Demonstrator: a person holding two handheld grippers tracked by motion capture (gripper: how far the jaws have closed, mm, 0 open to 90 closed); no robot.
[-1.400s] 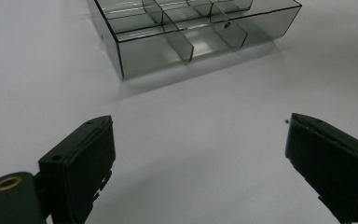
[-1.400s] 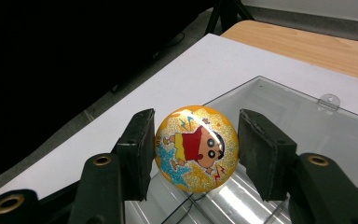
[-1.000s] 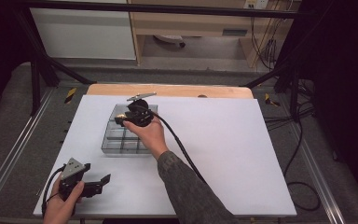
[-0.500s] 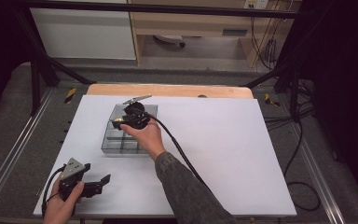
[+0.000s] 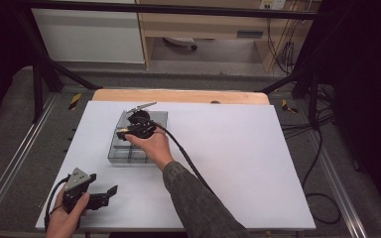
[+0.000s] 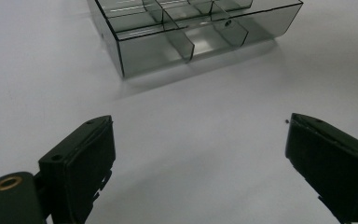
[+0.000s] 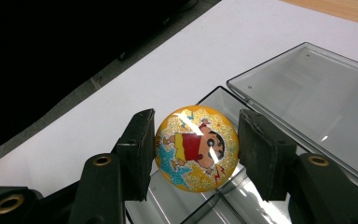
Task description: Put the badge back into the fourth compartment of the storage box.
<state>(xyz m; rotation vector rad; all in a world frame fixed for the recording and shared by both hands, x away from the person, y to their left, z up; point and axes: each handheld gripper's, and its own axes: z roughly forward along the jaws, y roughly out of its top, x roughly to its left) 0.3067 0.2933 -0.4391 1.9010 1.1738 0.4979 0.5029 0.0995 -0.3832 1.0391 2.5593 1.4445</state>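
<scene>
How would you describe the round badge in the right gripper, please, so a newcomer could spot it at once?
On the white table, find the smoky clear plastic compartment box near its far left. Above it, the right gripper clamps a round orange glittery badge with a cartoon child in red, the one colourful item there.

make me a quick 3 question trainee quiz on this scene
1. What does the right tool grip?
2. True or false: the left tool is shut on a compartment wall.
3. The right tool is over: A) the clear compartment box B) the bare white tabletop C) the floor.

Key:
1. A round glittery orange cartoon badge.
2. False: its jaws stand wide apart, empty, short of the box.
3. A
</scene>
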